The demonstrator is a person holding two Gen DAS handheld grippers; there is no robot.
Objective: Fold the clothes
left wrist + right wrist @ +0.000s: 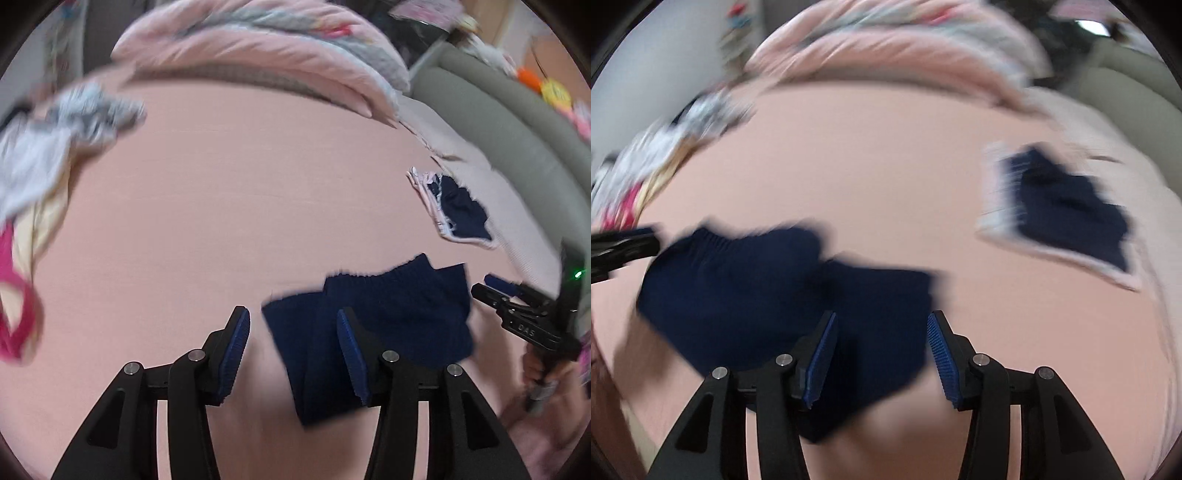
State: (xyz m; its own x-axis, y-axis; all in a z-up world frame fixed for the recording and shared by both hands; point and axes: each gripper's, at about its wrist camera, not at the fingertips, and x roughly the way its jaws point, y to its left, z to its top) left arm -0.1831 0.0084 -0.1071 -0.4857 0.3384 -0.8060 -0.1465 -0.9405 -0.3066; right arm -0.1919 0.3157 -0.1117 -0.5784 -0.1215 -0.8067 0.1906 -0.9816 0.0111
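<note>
From my left wrist camera I see the left gripper (293,345) with its jaws standing apart and nothing pressed between the blue pads; the navy garment (369,325) lies on the pink sheet (229,206) with its left edge running down behind the right-hand finger, so I cannot tell whether that finger touches the cloth or only stands in front of it; the garment's lower corner is blurred and its shape there is hard to read

At 3 o'clock in that view the right gripper (491,286) pokes in from the rim, cut off by the fisheye edge — only one blue pad shows, and the hand (543,376) holding it is dim and partly hidden

From the right wrist camera everything is smeared by motion; the right gripper (882,350) has its jaws apart, and the same navy garment (783,295) spreads from 9 o'clock to the centre, passing under the gap between the pads; I see no pad clamped on it, though the blur keeps me from judging contact

A folded stack (454,210) — dark cloth on something pale — sits toward 2 o'clock; a heap of loose clothes (44,173) is cut off at 9 o'clock, too blurred to sort; a rumpled pink quilt (266,62) fills 12 o'clock
</note>
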